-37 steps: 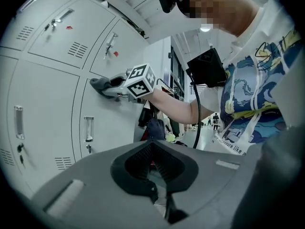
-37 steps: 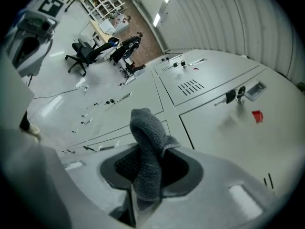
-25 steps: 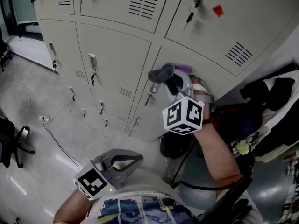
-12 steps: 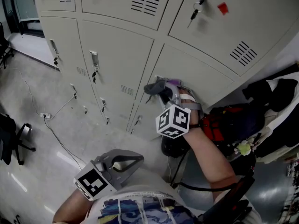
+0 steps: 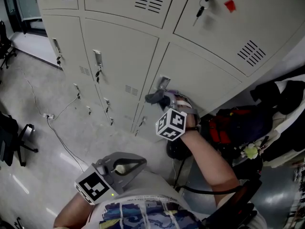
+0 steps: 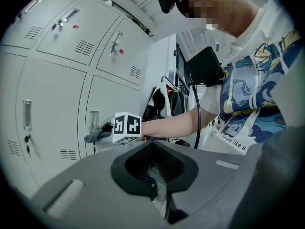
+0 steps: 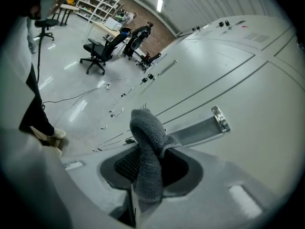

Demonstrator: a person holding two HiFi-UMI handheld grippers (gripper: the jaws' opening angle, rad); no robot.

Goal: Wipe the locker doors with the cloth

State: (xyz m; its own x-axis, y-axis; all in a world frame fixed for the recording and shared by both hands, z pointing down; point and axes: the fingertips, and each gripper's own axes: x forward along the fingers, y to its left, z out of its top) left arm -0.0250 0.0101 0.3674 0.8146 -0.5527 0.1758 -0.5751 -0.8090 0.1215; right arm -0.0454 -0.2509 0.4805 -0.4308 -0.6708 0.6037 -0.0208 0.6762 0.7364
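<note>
A grey cloth [image 5: 155, 98] is pinched in my right gripper [image 5: 167, 102], which is shut on it and presses it to a beige locker door [image 5: 209, 78] just below the door's metal handle [image 5: 163, 83]. In the right gripper view the cloth [image 7: 147, 132] stands up folded between the jaws, with the handle [image 7: 200, 128] right behind it. My left gripper [image 5: 141, 160] hangs low by the person's torso, away from the lockers. Its jaws [image 6: 153, 185] are shut with nothing in them. From there the right gripper's marker cube [image 6: 127, 127] and the cloth [image 6: 94, 136] show against the door.
Rows of beige lockers [image 5: 119, 46] with keys and vents fill the wall. Dark bags and clothes [image 5: 243, 123] pile on the right. A cable [image 5: 57, 132] trails over the grey floor, and an office chair [image 5: 12, 137] stands at left. More chairs [image 7: 102, 51] stand further off.
My right gripper has slid down and to the left along the locker door with the cloth in it. The left gripper has stayed where it was.
</note>
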